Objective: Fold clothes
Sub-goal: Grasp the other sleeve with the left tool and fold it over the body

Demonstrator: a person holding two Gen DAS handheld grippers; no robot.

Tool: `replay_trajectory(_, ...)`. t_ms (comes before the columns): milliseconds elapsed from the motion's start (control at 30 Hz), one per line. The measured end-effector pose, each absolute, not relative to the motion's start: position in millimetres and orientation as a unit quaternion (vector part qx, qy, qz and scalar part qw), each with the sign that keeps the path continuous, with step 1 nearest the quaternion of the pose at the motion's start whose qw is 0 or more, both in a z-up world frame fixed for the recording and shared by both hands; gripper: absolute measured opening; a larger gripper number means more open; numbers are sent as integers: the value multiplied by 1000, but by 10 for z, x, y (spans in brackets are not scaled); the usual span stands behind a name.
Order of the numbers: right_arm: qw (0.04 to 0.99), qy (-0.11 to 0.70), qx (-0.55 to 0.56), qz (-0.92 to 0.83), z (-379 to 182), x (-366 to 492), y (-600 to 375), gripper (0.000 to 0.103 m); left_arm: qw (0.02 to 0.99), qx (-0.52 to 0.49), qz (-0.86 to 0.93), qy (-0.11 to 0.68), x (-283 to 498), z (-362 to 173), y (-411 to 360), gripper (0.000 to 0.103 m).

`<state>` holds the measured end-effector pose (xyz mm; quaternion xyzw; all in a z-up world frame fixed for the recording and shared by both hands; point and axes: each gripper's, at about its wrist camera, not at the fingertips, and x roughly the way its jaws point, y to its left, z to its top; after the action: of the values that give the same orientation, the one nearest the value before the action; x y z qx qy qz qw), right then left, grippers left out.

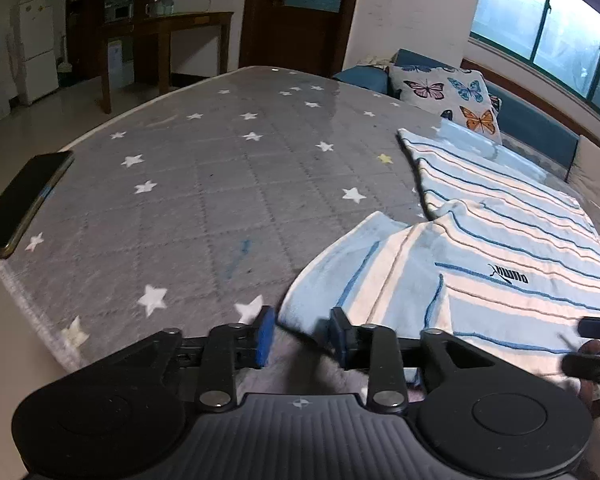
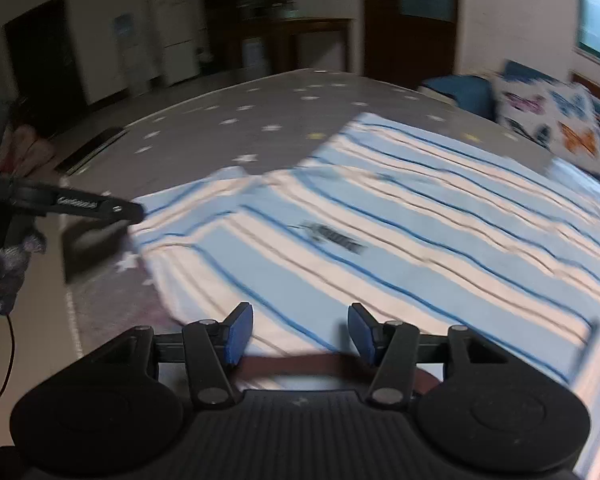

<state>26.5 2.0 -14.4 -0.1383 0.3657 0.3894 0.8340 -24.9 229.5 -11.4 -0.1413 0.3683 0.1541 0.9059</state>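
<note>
A light blue shirt (image 1: pixel 500 240) with white and dark blue stripes and a black logo lies flat on a grey star-patterned blanket (image 1: pixel 200 184). Its short sleeve (image 1: pixel 360 272) points toward my left gripper (image 1: pixel 300 334). The sleeve's hem corner lies between the blue pads, which stand apart: the right pad is over the cloth, the left over bare blanket. In the blurred right wrist view my right gripper (image 2: pixel 302 332) hangs open over the shirt's (image 2: pixel 380 220) near edge with nothing gripped. The left gripper's black finger (image 2: pixel 116 210) shows at the sleeve's edge.
A dark phone (image 1: pixel 24 200) lies at the blanket's left edge. A butterfly pillow (image 1: pixel 448 96) leans on a blue sofa behind the shirt. A wooden table (image 1: pixel 172 28) and a white fridge (image 1: pixel 36 48) stand at the back. A gloved hand (image 2: pixel 4 268) is at the left.
</note>
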Motion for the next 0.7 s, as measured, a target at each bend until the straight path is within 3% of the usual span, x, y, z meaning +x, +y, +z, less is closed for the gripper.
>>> replay_trajectory(67,828,359,-150,404,-154,238,203,54,904,-152,156,367,-295,-98,2317,46)
replay_trajectory(400,816,345,-173,431,-233,190,766,54,905,-164,139,367,-243,-124,2266,43)
replay_trajectory(500,807,349,-187,438,-310,119,824,54,906,-161,140,366,-219,-135,2270,34)
replay_trajectory(567,809,341,-191,439,-336,72,835,56,906,-165,142,364,-203,-145,2285,16)
replay_trajectory(700,807,341,-192,443,-352,11,845,59,910,-178,129,351,-176,-72,2282,7)
